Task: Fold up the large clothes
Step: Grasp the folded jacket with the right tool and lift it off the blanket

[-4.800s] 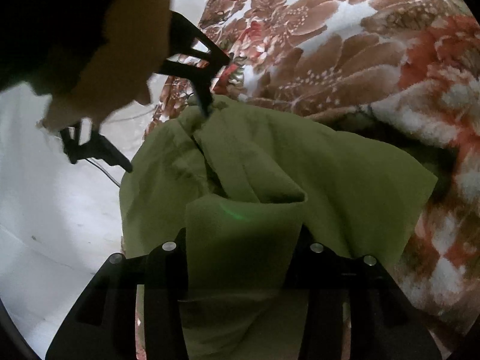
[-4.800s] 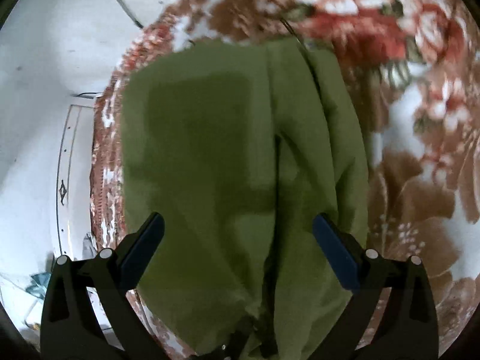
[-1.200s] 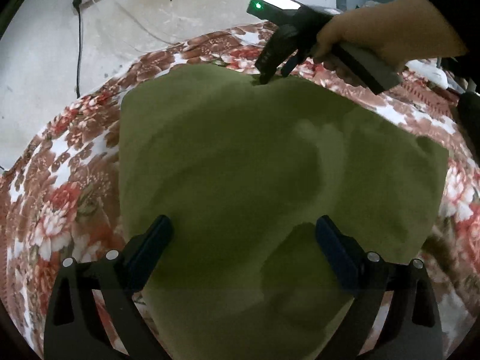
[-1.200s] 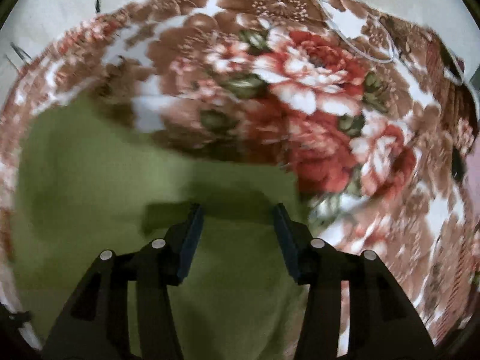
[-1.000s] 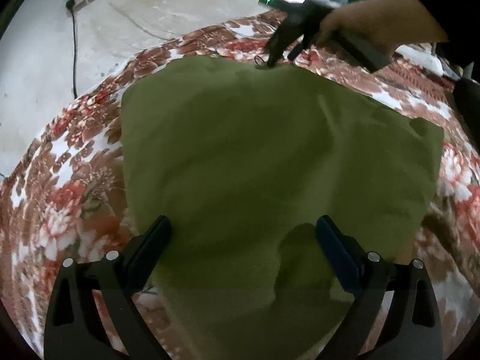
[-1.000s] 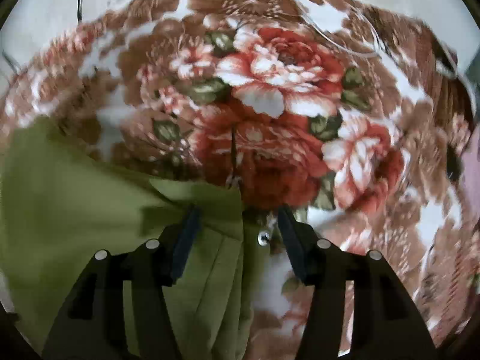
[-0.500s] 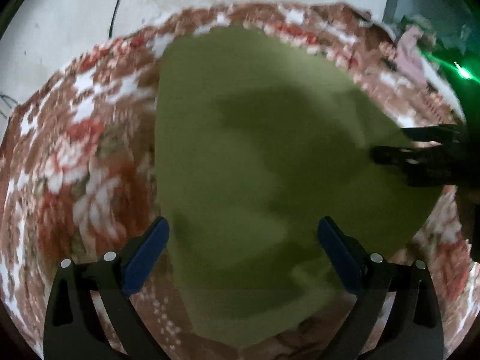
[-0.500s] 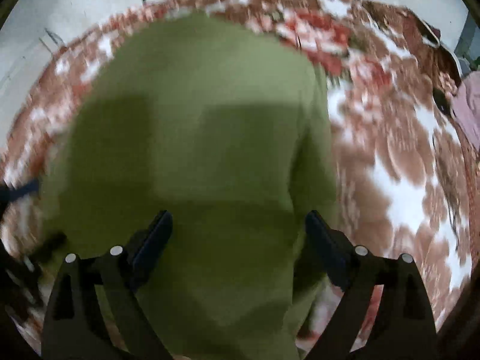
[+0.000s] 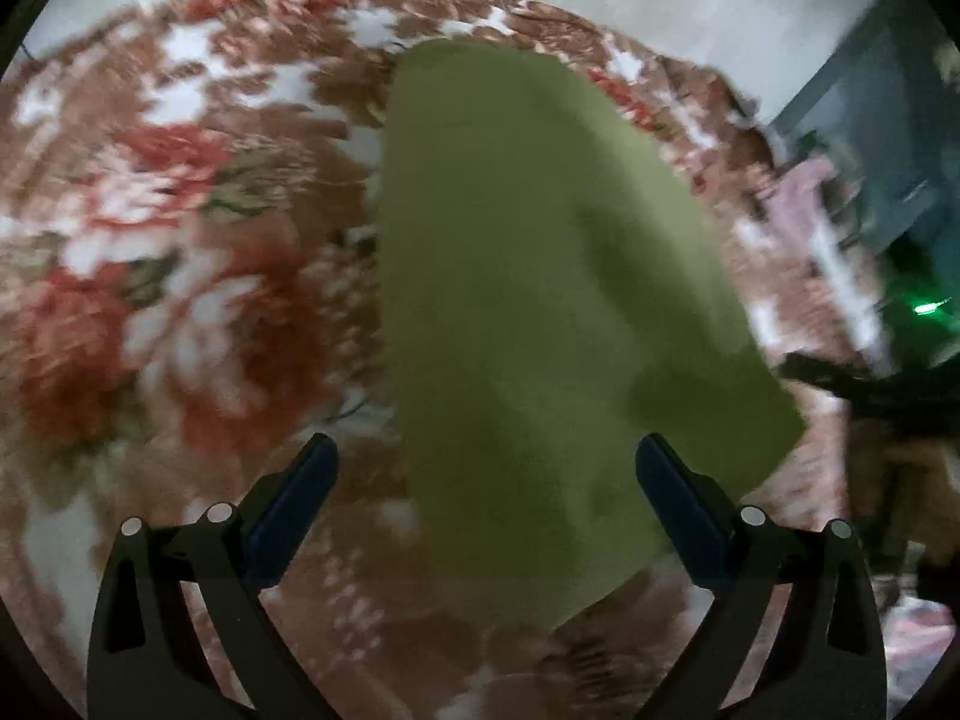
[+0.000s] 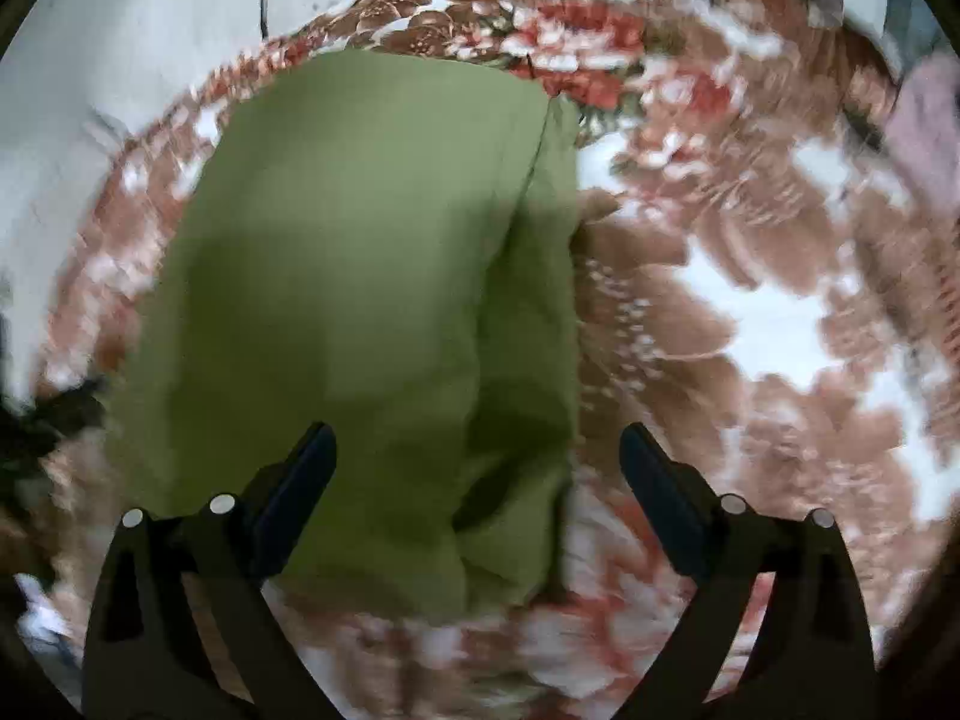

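A folded olive-green garment (image 9: pixel 540 324) lies flat on a floral blanket (image 9: pixel 150 276). In the right wrist view it (image 10: pixel 372 312) shows a folded flap along its right side. My left gripper (image 9: pixel 483 480) is open and empty, held above the garment's near end. My right gripper (image 10: pixel 477 468) is open and empty, also above the garment's near edge. The other gripper shows dark and blurred at the right edge of the left wrist view (image 9: pixel 864 384). Both views are motion-blurred.
The red, brown and white floral blanket (image 10: pixel 750 312) covers the bed all around the garment. A pale wall (image 10: pixel 90 60) lies behind with a cable hanging down. A pink cloth (image 9: pixel 804 192) and dark furniture (image 9: pixel 870 120) are at the far right.
Both grippers have let go of the garment and pulled back from it. The right gripper opened wide. The garment now lies folded and still on the blanket.
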The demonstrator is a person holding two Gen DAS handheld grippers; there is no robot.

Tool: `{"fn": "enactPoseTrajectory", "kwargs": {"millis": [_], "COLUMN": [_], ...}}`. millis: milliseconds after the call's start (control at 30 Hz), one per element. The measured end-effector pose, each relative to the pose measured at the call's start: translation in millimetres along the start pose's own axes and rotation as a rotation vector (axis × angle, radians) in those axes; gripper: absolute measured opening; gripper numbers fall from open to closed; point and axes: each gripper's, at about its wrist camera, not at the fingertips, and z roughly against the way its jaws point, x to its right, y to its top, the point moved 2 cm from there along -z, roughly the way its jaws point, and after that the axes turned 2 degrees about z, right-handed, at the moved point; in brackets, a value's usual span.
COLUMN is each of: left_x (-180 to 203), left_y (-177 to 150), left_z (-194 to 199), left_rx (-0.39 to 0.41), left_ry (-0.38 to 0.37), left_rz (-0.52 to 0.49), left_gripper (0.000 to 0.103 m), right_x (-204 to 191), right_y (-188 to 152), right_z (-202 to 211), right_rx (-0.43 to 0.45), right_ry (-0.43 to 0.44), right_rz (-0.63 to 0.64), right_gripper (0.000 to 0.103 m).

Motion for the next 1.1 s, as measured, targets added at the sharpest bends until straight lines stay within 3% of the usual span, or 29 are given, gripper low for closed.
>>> {"fn": "enactPoseTrajectory", "kwargs": {"millis": [267,667,700,767,800,833,867,900,1033,1100], "left_x": [-11,-19,-16,-7,-3,0,4,11,14,0], "left_y": [48,57,57,59,60,63,65,68,69,64], "left_z": [-55,-108,-111,-115,-115,-112,-106,-97,-89,-101], "left_rx": [-0.147,-0.186,-0.19,-0.206,-0.213,-0.211,-0.197,-0.177,-0.16,-0.177], "left_ry": [-0.126,-0.181,-0.182,-0.17,-0.161,-0.161,-0.167,-0.191,-0.227,-0.235], "left_rz": [-0.041,0.024,0.021,0.002,-0.006,-0.014,-0.03,-0.053,-0.035,0.017], "left_gripper": [0.097,0.098,0.093,0.086,0.079,0.074,0.06,0.049,0.047,0.06], "right_x": [32,24,23,24,24,23,21,17,6,8], "right_y": [43,67,67,67,68,69,69,70,70,67], "right_z": [-50,-101,-103,-102,-99,-92,-87,-82,-70,-90], "right_rx": [-0.098,-0.187,-0.192,-0.201,-0.202,-0.2,-0.2,-0.204,-0.192,-0.217], "right_ry": [0.117,0.189,0.192,0.218,0.252,0.27,0.271,0.291,0.266,0.276], "right_rz": [-0.102,-0.042,-0.037,-0.049,-0.068,-0.082,-0.07,-0.053,-0.035,-0.06], "right_gripper": [0.094,0.093,0.091,0.075,0.056,0.047,0.044,0.032,0.03,0.037]}}
